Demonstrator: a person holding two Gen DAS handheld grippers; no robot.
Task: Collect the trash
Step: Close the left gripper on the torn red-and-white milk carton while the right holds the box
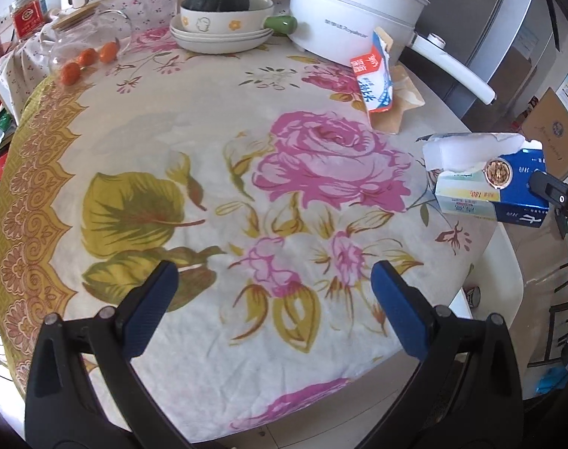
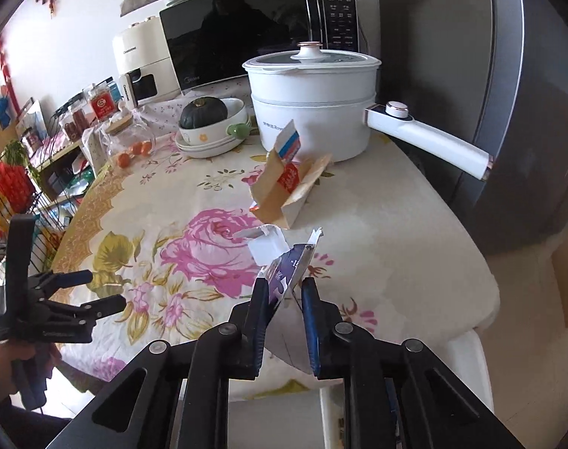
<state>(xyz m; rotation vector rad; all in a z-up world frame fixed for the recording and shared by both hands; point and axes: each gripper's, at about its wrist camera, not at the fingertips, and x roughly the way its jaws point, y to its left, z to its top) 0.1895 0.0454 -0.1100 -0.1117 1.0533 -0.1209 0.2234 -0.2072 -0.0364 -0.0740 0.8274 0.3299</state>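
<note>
While right gripper (image 2: 284, 292) clamps blue carton (image 2: 284, 277) | left gripper (image 1: 272, 292) spread

The middle of the floral tablecloth (image 1: 216, 194) lies bare, leaving broad room between the open left gripper (image 1: 274, 303) and the far crockery. Along the back, stacked bowls (image 1: 224, 28) and the white pot (image 1: 355, 11) block passage; its long handle (image 2: 430, 138) juts rightward over the torn carton (image 2: 287, 187).
</note>
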